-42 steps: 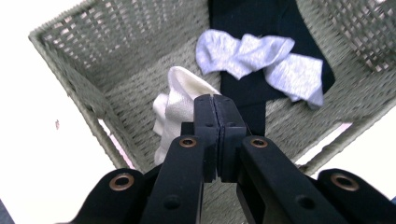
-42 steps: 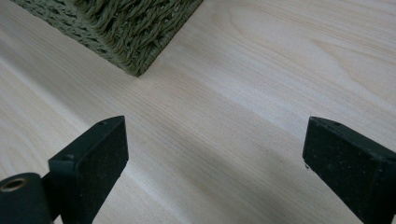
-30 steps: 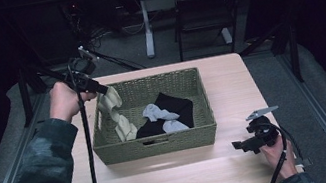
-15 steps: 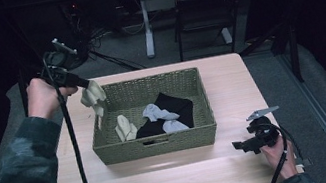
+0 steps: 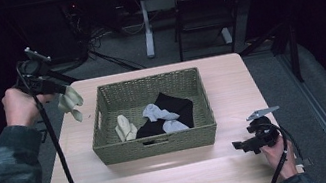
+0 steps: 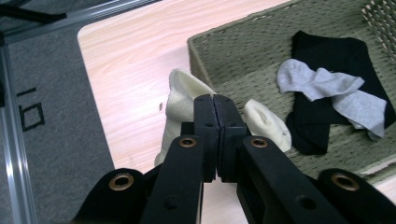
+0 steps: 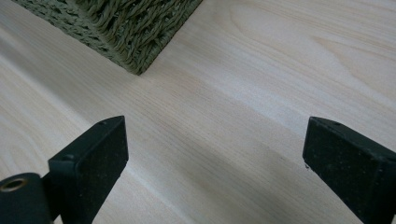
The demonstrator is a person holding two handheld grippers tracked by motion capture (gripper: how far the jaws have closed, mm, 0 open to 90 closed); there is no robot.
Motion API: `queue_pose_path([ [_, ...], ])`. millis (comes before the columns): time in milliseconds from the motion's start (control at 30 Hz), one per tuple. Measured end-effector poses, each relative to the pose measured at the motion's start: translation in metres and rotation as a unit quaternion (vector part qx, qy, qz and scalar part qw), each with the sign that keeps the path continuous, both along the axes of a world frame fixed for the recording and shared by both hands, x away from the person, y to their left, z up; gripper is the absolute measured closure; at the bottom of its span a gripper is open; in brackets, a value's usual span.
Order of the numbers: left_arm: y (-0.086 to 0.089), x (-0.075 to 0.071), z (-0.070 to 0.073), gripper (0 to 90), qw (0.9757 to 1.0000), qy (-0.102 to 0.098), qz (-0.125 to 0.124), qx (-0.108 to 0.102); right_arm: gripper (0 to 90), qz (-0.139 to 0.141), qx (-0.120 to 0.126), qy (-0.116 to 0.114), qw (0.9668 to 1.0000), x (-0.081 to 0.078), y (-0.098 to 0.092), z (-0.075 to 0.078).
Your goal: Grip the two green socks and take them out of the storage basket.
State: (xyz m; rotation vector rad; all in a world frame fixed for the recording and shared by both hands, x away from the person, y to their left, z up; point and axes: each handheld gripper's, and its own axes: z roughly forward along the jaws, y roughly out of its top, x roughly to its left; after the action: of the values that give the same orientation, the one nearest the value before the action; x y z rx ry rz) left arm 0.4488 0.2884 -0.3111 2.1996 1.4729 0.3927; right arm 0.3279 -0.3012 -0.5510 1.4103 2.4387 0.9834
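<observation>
A cream sock [image 5: 69, 103] hangs in the air from the left claw [image 5: 60, 92], whose jaws are clamped together on the sock's upper end. It dangles above the left edge of the wooden counter [image 5: 166, 177], just outside the left wall of a woven wicker basket [image 5: 156, 143]. In the left gripper view the cream sock [image 6: 180, 105] drapes down behind the closed jaws. Inside the basket lie a second cream sock [image 5: 125, 127], a grey sock [image 5: 160, 115] and a black sock [image 5: 173, 106] under the grey one. The right claw [image 5: 242, 146] rests low at the counter's near right corner, jaws wide apart, with nothing between them. Judged from this, one sock is lifted out but not yet set down; three more seem left to take out.
</observation>
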Motion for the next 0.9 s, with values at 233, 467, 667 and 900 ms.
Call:
queue_pose_path([
  [233,0.017,-0.001,-0.013,89.8,0.9996,-0.001,0.029,0.009,6.0,-0.001,0.001,0.003,1.0000,0.000,0.000,0.000],
  [467,0.024,0.000,-0.028,89.7,0.9991,0.005,0.039,0.014,6.1,-0.003,0.000,0.000,1.0000,0.000,0.000,0.001],
  [667,0.031,0.000,-0.046,89.7,0.9988,0.011,0.048,0.008,6.2,-0.005,-0.003,-0.002,1.0000,-0.001,-0.001,0.001],
  [900,0.037,0.000,-0.072,89.7,0.9981,0.022,0.058,0.001,6.2,-0.004,-0.001,-0.001,1.0000,0.000,0.000,0.001],
])
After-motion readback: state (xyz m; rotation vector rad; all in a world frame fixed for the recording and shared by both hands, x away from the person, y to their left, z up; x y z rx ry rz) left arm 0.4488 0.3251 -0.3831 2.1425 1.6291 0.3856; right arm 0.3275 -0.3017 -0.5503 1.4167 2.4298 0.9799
